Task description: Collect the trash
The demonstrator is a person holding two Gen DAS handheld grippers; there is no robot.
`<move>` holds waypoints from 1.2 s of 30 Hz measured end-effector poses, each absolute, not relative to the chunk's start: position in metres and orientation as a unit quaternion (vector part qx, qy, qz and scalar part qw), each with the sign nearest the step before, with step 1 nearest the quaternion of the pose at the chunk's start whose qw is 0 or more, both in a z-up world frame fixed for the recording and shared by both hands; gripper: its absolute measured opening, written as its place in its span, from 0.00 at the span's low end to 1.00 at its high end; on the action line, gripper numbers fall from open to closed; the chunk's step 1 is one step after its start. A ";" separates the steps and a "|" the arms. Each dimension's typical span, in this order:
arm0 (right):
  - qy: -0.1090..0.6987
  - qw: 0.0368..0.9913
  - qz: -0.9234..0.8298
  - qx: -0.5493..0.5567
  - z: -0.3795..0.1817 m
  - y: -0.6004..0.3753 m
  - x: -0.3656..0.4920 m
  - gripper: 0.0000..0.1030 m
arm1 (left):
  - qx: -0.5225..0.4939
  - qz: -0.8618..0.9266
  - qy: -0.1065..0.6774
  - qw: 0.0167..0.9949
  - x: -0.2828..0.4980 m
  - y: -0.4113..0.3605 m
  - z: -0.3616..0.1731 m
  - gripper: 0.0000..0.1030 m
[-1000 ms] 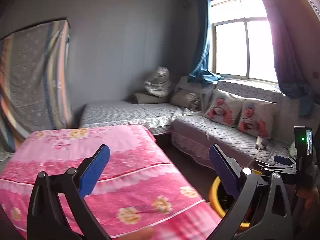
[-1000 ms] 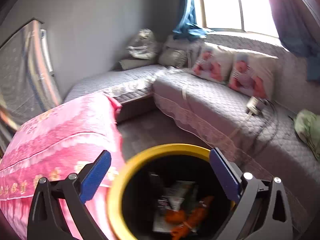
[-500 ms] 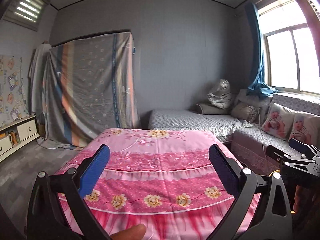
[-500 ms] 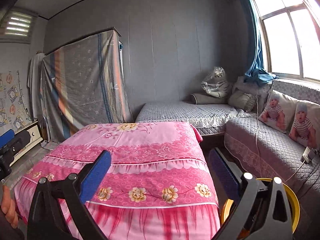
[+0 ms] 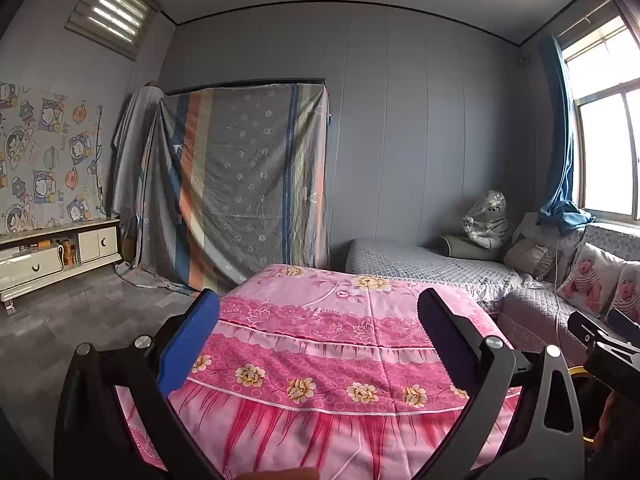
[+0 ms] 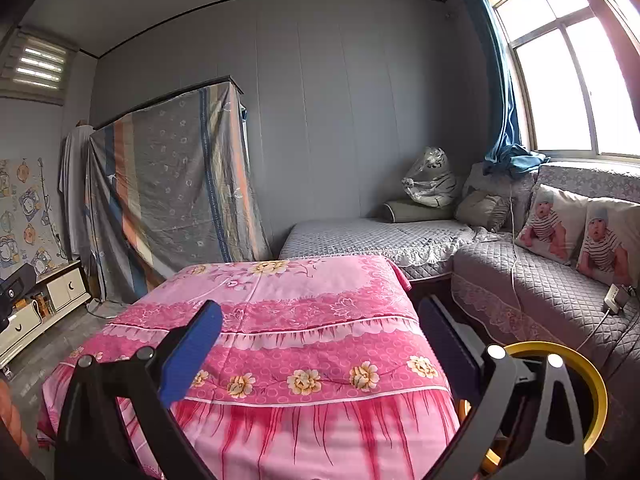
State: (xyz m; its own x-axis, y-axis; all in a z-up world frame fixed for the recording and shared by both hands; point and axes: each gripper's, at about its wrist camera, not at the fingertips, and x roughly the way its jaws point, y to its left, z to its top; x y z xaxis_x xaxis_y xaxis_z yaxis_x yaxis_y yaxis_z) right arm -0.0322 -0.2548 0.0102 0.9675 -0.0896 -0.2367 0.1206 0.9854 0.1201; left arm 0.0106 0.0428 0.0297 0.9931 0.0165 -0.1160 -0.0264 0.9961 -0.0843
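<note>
Both grippers held above the pink floral cloth (image 5: pixel 340 344).
The left gripper (image 5: pixel 318 344) and right gripper (image 6: pixel 320 344) are spread apart, empty; a yellow-rimmed bin (image 6: pixel 596 384) is seen beside the cloth.

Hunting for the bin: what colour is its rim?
Yellow rim around a dark inside; clearest in the right wrist view.

No text, label or number is readable.

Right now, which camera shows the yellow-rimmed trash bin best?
The right wrist view: the trash bin shows a long arc of yellow rim behind the right jaw. The left wrist view catches only a sliver of rim at the right edge.
</note>
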 end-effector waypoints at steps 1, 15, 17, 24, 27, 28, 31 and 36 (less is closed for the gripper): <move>0.116 0.990 -0.056 0.065 0.010 -0.255 -0.032 0.92 | -0.042 0.010 0.058 0.997 0.010 0.042 0.030 0.92; 0.117 0.988 -0.083 0.062 0.005 -0.255 -0.031 0.92 | -0.049 -0.011 0.057 0.997 0.013 0.036 0.030 0.92; 0.119 0.987 -0.085 0.063 0.004 -0.256 -0.030 0.92 | -0.050 -0.015 0.056 0.997 0.012 0.035 0.031 0.92; 0.121 0.987 -0.086 0.063 0.004 -0.256 -0.029 0.92 | -0.051 -0.024 0.054 0.997 0.012 0.029 0.035 0.92; 0.122 0.987 -0.087 0.064 0.003 -0.257 -0.027 0.92 | -0.050 -0.027 0.055 0.997 0.011 0.028 0.033 0.92; 0.123 0.986 -0.086 0.066 0.003 -0.258 -0.026 0.92 | -0.050 -0.028 0.056 0.997 0.012 0.027 0.033 0.92; 0.125 0.986 -0.087 0.067 0.002 -0.258 -0.026 0.92 | -0.048 -0.031 0.059 0.997 0.013 0.027 0.031 0.92; 0.126 0.986 -0.089 0.067 0.001 -0.257 -0.025 0.92 | -0.050 -0.035 0.060 0.996 0.015 0.025 0.031 0.92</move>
State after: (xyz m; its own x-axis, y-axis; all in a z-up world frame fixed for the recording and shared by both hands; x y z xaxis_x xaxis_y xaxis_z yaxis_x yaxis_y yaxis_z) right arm -0.0253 -0.2570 0.0012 0.9525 -0.1578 -0.2606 0.1916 0.9753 0.1095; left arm 0.0150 0.0254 0.0307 0.9903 -0.0759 -0.1164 0.0637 0.9925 -0.1047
